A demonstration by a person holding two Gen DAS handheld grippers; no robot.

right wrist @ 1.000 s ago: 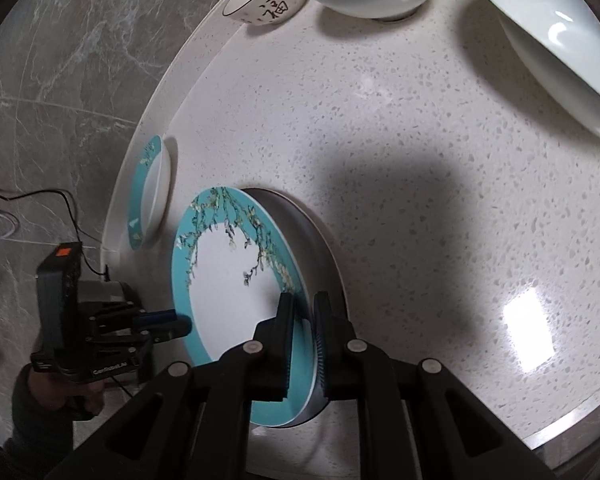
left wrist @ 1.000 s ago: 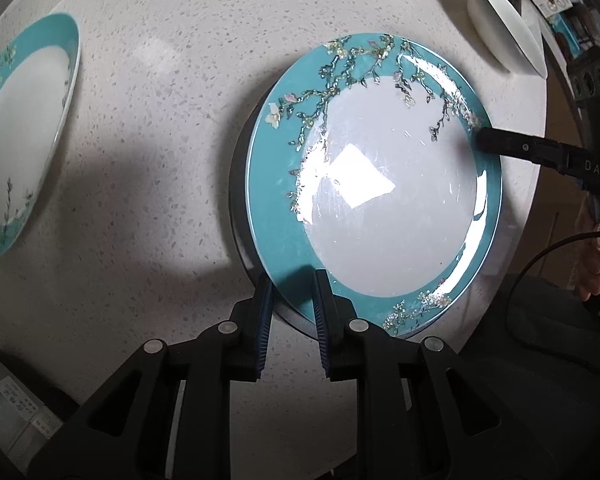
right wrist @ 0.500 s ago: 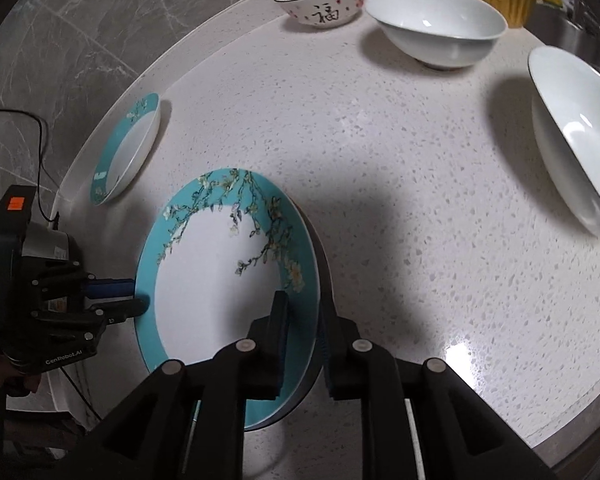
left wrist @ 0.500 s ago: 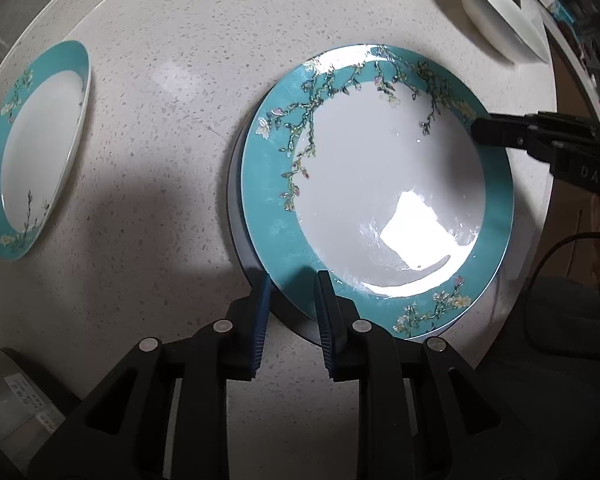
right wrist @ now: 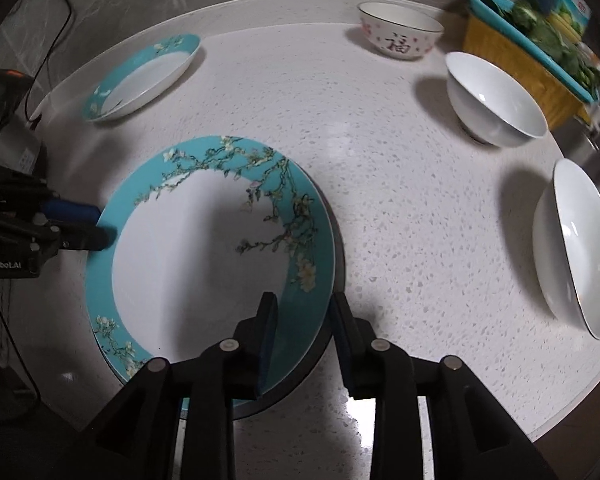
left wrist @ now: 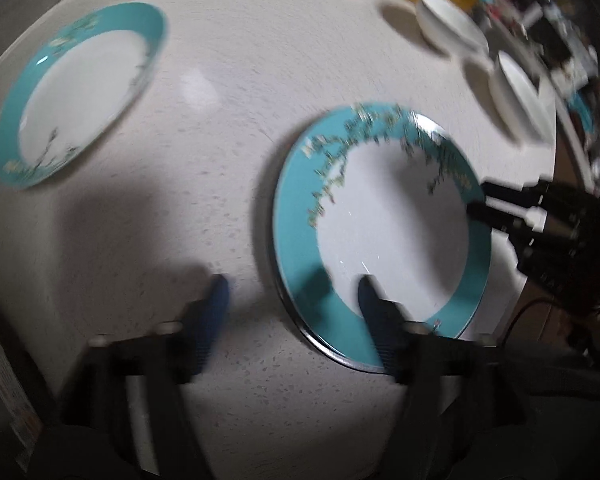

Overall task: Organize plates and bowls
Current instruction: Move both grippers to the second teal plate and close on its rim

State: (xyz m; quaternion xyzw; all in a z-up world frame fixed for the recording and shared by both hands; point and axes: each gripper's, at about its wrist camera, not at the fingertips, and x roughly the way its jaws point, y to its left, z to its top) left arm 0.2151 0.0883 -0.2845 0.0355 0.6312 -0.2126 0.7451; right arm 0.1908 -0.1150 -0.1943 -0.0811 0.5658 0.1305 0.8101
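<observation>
A teal-rimmed plate with blossom branches [right wrist: 204,260] [left wrist: 380,236] lies flat near the counter's front edge, on a dark-rimmed dish [right wrist: 334,240] that shows only at its edge. My right gripper [right wrist: 304,308] straddles the plate's near right rim. Its jaws are opening, and the pads stand off the rim. At the opposite rim my left gripper [left wrist: 294,292] [right wrist: 72,224] is opening wide, one finger over the plate and one over the counter, gripping nothing. The left wrist view is blurred. A second teal plate [right wrist: 140,76] [left wrist: 80,92] lies at the back left.
A patterned bowl [right wrist: 400,36], a white bowl [right wrist: 496,100] and a shallow white bowl [right wrist: 576,248] stand along the back and right of the speckled white counter [right wrist: 380,168]. A yellow basket of greens [right wrist: 532,68] stands at the far right. A cable [right wrist: 56,4] runs down the wall at left.
Both grippers were shut on the teal plate's rim and have since spread their jaws and let it go. The plate now lies flat on the dish beneath. Both views have swung round.
</observation>
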